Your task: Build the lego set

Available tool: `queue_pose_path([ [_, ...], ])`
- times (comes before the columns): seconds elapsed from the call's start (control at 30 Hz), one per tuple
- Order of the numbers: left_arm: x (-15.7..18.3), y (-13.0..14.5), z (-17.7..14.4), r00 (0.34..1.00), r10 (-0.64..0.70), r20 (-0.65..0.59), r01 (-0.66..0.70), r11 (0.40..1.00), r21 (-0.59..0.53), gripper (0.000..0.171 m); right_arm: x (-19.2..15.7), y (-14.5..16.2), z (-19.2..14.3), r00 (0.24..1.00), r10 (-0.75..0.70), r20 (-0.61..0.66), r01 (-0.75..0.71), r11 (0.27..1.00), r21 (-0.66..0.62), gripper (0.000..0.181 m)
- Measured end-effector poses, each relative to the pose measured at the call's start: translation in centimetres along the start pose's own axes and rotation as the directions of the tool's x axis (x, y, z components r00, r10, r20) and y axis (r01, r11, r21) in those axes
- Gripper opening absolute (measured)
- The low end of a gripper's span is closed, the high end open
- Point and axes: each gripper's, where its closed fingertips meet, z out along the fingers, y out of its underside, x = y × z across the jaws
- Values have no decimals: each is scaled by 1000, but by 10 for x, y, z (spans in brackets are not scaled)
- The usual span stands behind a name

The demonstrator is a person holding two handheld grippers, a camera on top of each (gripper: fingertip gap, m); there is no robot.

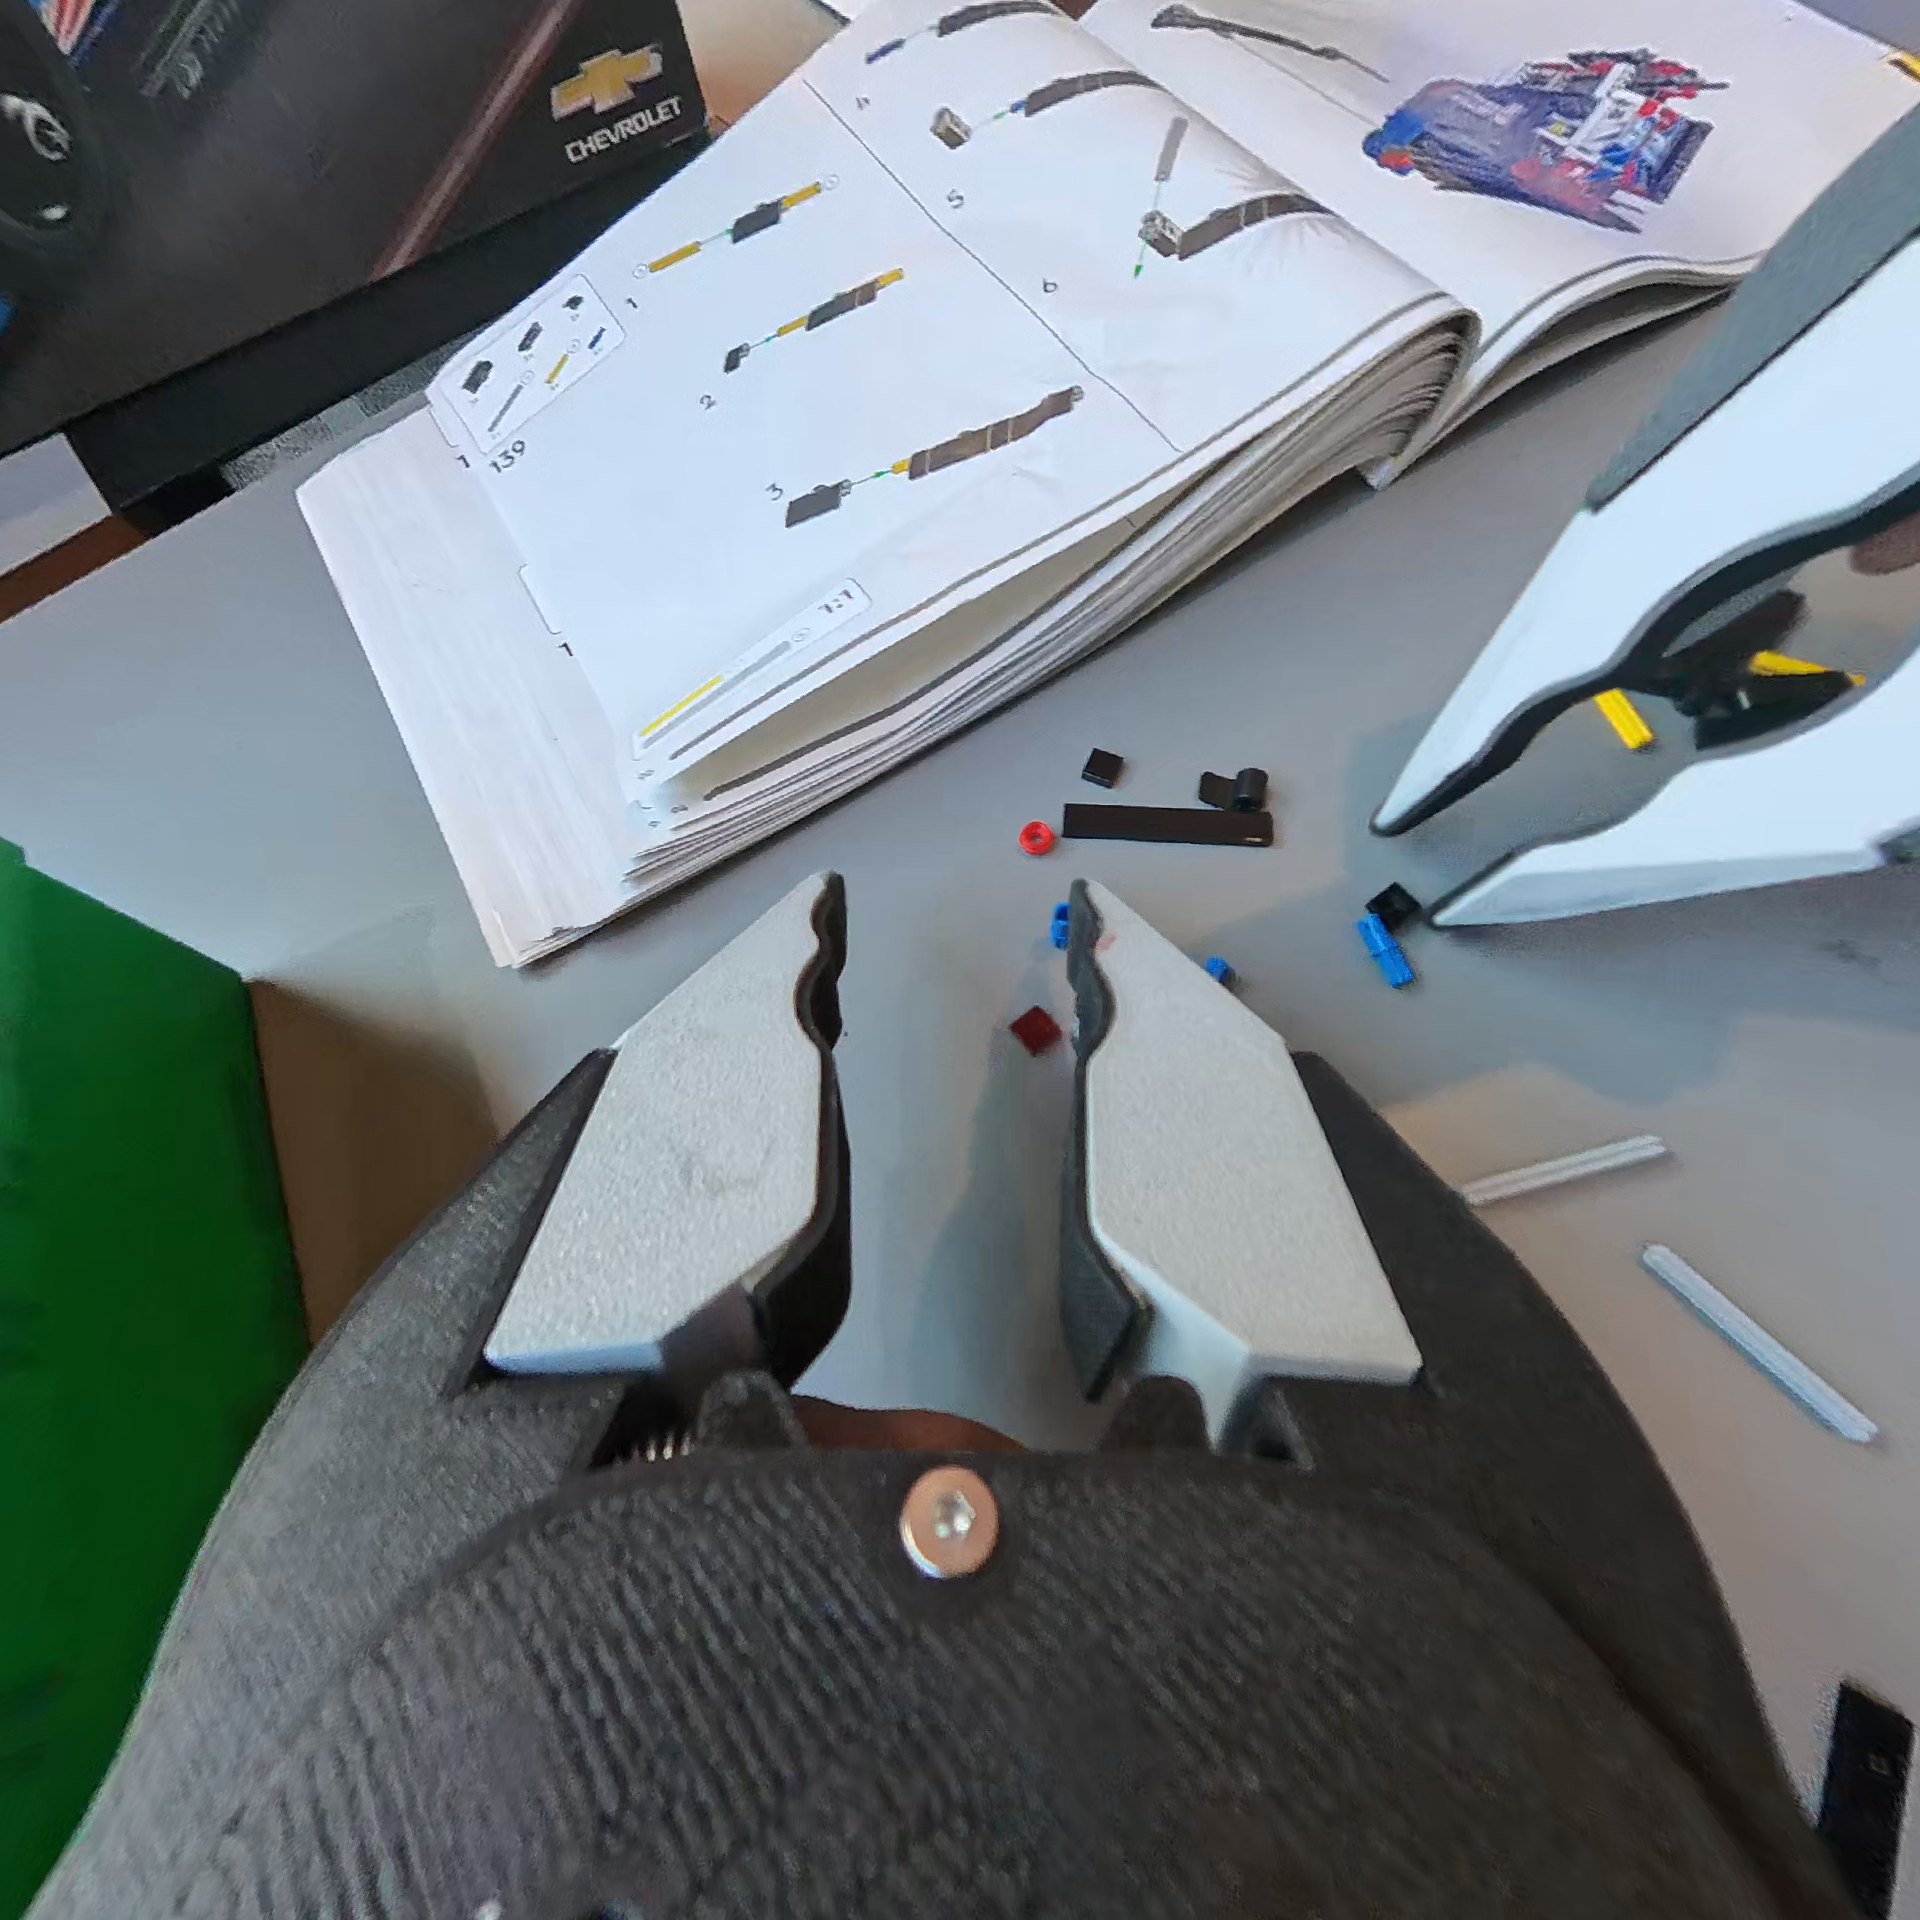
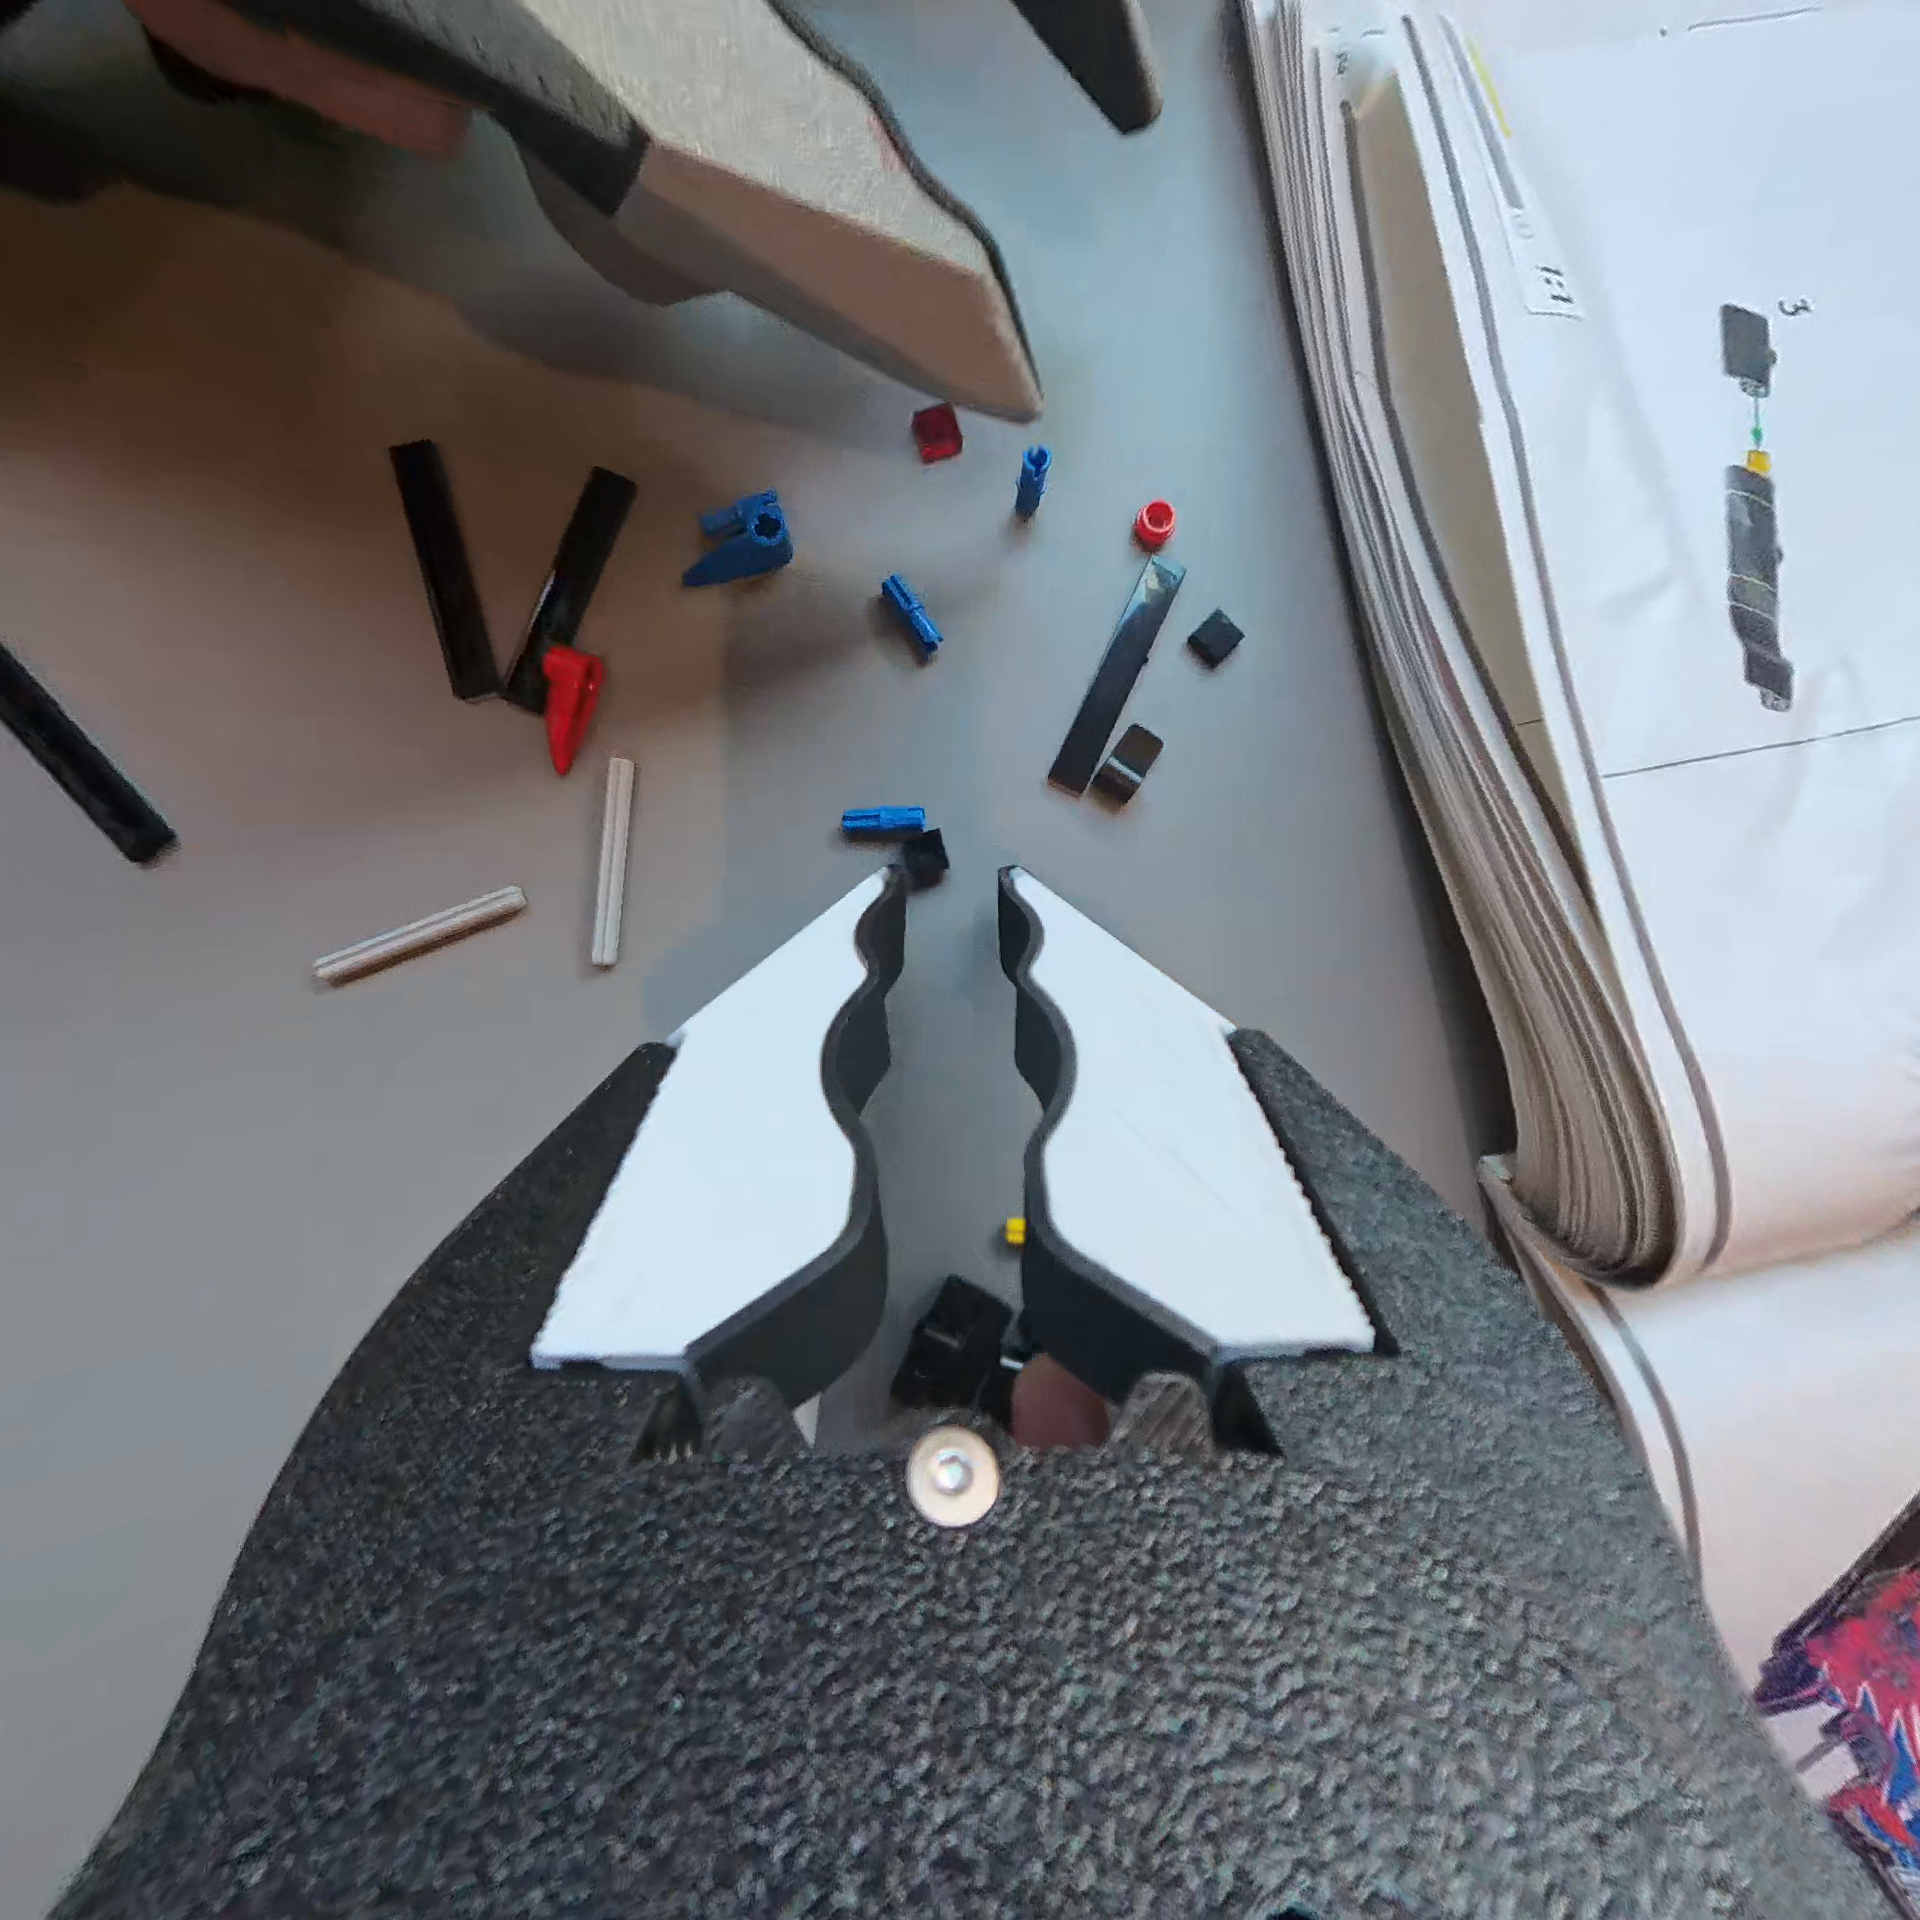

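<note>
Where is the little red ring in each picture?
Left wrist view: the red ring lies on the grey table just ahead of the left gripper, at the left end of the long black flat piece.
Right wrist view: the red ring sits upper middle, at the far end of the same piece.
Shared landmark: the open instruction book.

The table (image 2: 260, 1091) is seen as smooth, matt grey. A rough, grainy black plastic body is shown on the right gripper (image 2: 951, 878) (its white fingers (image 2: 727, 1143) look smooth). The instruction booklet (image 1: 831, 436) is made of matt paper. A glossy sheen is carried by the long black tile (image 2: 1117, 675).
</note>
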Motion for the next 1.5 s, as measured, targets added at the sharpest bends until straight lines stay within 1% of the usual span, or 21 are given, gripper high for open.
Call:
queue_pose_path([
  [0.1,-9,-3,-4,999,-29,15,29,999,17,40,0,1,0,1000,3,-10,-3,1000,-10,16],
  [0.2,-20,-8,-8,996,-69,54,66,997,47,36,-8,3,-10,1000,19,-13,-19,1000,9,16],
  [0.27,-31,-14,-12,989,-114,95,106,991,85,28,-26,2,-17,999,25,36,-26,999,42,10],
  [0.37,-47,-21,-17,970,-183,159,162,977,141,25,-65,1,-21,990,-9,141,-3,996,85,9],
  [0.4,-52,-22,-19,962,-201,183,173,973,156,25,-75,2,-21,988,-29,152,16,996,89,9],
  [0.43,-57,-24,-21,955,-218,203,184,967,173,25,-77,3,-20,991,-42,125,31,995,92,9],
  [0.5,-66,-28,-27,939,-251,235,203,956,213,25,-62,6,-19,1000,-8,17,6,996,94,7],
  [0.6,-72,-28,-30,935,-254,248,202,955,215,26,-27,11,-25,987,113,-114,-98,987,128,6],
  [0.7,-68,-24,-25,944,-248,219,209,960,184,26,-3,15,-32,962,208,-174,-179,969,171,6],
  [0.8,-63,-22,-22,952,-230,204,199,966,164,26,6,15,-34,952,248,-178,-212,956,203,6],
  [0.9,-58,-22,-21,957,-212,198,183,971,157,26,16,13,-32,948,239,-212,-195,958,210,5],
  [0.97,-56,-21,-19,960,-205,193,177,972,153,26,23,8,-33,943,233,-239,-176,955,237,3],
  [1.1,-51,-20,-16,964,-194,184,170,976,140,26,43,-10,-45,917,236,-323,-106,922,373,3],
  [1.17,-49,-18,-14,965,-189,183,166,977,135,26,48,-11,-49,902,243,-356,-81,907,414,2],
  [1.27,-47,-16,-11,966,-187,179,166,978,123,26,51,-5,-51,890,223,-397,-37,905,424,0],
  [1.33,-45,-14,-9,967,-186,174,167,979,116,26,58,-5,-61,870,230,-435,-16,897,442,0],
  [1.43,-43,-12,-6,969,-177,174,160,981,109,25,64,-9,-76,857,289,-426,-28,853,521,0],
  [1.5,-44,-11,-6,969,-176,176,159,982,106,25,66,-8,-79,854,322,-410,-57,839,541,0],
])
